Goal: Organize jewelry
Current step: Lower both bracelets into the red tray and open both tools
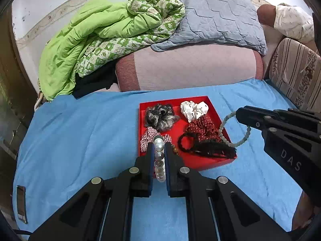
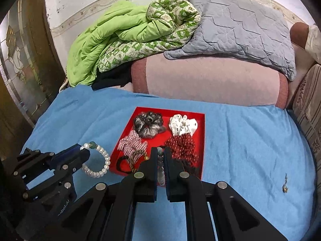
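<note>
A red tray (image 1: 202, 163) (image 2: 201, 124) lies on the blue sheet and holds several scrunchies and hair ties. My left gripper (image 1: 159, 146) is shut on a white pearl bracelet (image 1: 159, 156), held over the tray's near left edge; the bracelet also hangs from it in the right wrist view (image 2: 98, 161). My right gripper (image 2: 159, 152) is shut on a grey-green bead bracelet (image 2: 160, 166), held over the tray's near edge; in the left wrist view that bracelet (image 1: 222, 124) hangs over the tray's right side from the right gripper (image 1: 239, 114).
The blue sheet (image 1: 80, 132) covers the bed. A pink bolster (image 1: 190, 68), a green quilt (image 1: 96, 40) and a grey pillow (image 1: 216, 18) lie behind. A small gold item (image 2: 284, 186) lies on the sheet at right. A phone (image 1: 21, 202) lies at the left edge.
</note>
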Motion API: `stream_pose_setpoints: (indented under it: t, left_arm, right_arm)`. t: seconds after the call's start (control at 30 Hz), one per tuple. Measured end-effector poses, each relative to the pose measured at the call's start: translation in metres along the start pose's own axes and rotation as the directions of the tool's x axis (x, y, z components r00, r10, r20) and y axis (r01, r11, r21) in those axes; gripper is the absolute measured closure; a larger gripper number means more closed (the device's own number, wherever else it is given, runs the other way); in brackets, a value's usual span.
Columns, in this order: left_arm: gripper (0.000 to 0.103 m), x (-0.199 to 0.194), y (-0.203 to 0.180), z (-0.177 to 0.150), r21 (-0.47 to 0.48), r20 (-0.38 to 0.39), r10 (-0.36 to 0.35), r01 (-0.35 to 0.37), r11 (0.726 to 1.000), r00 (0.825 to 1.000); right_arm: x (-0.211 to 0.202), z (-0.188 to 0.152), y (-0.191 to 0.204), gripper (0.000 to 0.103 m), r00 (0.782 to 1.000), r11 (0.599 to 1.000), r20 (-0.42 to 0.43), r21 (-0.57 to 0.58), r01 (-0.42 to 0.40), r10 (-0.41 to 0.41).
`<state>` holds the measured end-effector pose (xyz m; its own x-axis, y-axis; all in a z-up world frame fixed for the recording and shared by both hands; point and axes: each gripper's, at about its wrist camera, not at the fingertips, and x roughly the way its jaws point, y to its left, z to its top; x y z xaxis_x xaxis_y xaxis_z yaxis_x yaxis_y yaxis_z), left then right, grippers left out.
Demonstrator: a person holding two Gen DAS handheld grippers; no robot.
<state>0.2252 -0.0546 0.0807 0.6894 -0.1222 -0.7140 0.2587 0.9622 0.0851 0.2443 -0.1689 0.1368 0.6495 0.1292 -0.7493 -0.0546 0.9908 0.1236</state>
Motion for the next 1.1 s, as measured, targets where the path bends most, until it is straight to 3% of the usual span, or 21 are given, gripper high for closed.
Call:
stream_pose_setpoints:
  t: [0.43,0.67,0.87,1.1]
  left_arm:
    - [0.094,0.052,0.012,0.039,-0.078,-0.037,-0.093,0.090,0.993,0.995]
    - [0.094,0.107,0.012,0.023,-0.171,-0.122,-0.192,0.170,0.970,0.974]
    - [0.094,0.144,0.008,0.009,-0.194,-0.164,-0.206,0.173,0.966,0.965]
    - [0.094,0.166,0.008,-0.002,-0.203,-0.188,-0.206,0.167,0.965,0.960]
  right_arm:
    - [0.051,0.042,-0.024,0.096,0.996,0.993,-0.033,0.085,-0.085,0.088]
    - [0.111,0.047,-0.042,0.096,0.978,0.962,-0.101,0.223,-0.158,0.184]
    - [0.163,0.034,-0.051,0.096,0.954,0.931,-0.175,0.320,-0.178,0.242]
    - [0.199,0.019,-0.056,0.096,0.943,0.928,-0.241,0.347,-0.136,0.229]
